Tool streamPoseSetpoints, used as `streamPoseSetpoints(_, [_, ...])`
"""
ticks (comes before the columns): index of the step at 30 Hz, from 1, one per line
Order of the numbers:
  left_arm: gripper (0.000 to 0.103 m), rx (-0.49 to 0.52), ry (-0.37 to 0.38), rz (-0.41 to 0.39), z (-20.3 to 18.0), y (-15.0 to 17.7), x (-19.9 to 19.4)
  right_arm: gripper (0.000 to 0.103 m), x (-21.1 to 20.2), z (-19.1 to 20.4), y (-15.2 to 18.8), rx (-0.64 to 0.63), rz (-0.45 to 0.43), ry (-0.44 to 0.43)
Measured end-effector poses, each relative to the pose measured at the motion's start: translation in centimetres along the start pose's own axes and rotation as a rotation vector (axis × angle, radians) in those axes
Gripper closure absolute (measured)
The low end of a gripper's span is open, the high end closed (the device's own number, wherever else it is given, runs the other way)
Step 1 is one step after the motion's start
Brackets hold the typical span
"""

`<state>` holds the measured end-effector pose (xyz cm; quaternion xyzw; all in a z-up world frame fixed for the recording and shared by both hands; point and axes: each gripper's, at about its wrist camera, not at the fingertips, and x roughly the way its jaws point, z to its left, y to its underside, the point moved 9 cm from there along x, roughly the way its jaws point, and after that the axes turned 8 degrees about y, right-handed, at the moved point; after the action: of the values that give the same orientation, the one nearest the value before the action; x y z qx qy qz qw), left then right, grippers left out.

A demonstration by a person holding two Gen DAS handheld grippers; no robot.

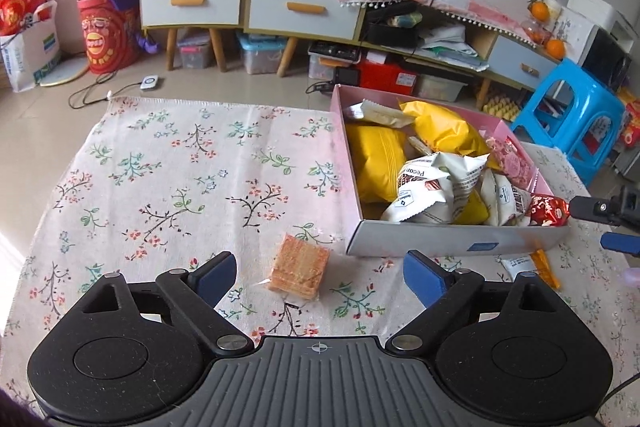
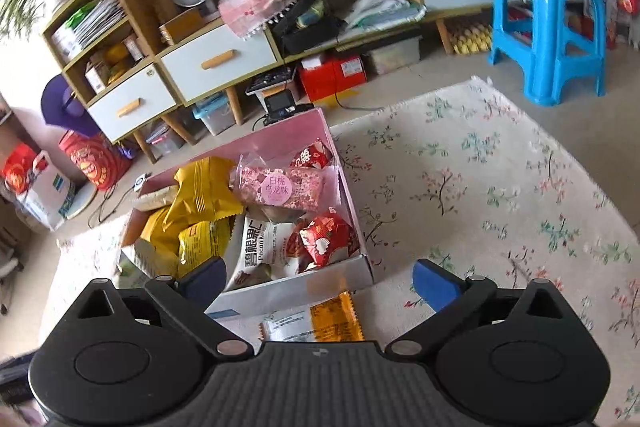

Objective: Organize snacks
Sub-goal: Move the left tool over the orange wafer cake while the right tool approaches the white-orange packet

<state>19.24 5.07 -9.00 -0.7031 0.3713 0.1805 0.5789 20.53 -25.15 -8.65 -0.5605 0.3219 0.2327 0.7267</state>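
A pink box (image 1: pixel 343 163) full of snack packets stands on the floral cloth; it also shows in the right wrist view (image 2: pixel 352 211). A clear-wrapped wafer pack (image 1: pixel 299 267) lies on the cloth in front of the box, between the fingers of my open, empty left gripper (image 1: pixel 320 273). An orange-and-white packet (image 1: pixel 532 263) lies at the box's near right corner; in the right wrist view this packet (image 2: pixel 316 321) lies just below my open, empty right gripper (image 2: pixel 320 277). The right gripper's fingertips (image 1: pixel 618 241) show at the far right of the left wrist view.
The floral cloth (image 1: pixel 180 179) covers the table. Beyond the table's far edge stand a cabinet with drawers (image 1: pixel 248 3) and a blue plastic stool (image 1: pixel 572 119). Storage bins and red boxes sit on the floor under the cabinet.
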Motion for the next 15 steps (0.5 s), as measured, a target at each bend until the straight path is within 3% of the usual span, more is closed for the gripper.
streamPoseSetpoints(4, [0.01, 0.006, -0.005, -0.066, 1.4, -0.4, 0.0, 0.01, 0.4, -0.9, 0.5, -0.086, -0.059, 0.063])
streamPoseSetpoints(8, [0.01, -0.016, 0.051, -0.088, 1.7, -0.8, 0.4, 0.01, 0.3, -1.4, 1.1, -0.165, -0.104, 0.076])
streamPoseSetpoints(12, [0.01, 0.049, 0.062, -0.079, 1.2, -0.7, 1.0, 0.01, 0.1, -1.4, 1.5, -0.263, -0.146, 0.09])
streamPoseSetpoints(15, [0.01, 0.066, 0.047, -0.06, 1.3, -0.1, 1.6, 0.01, 0.0, -0.9, 1.4, -0.254, -0.141, 0.055])
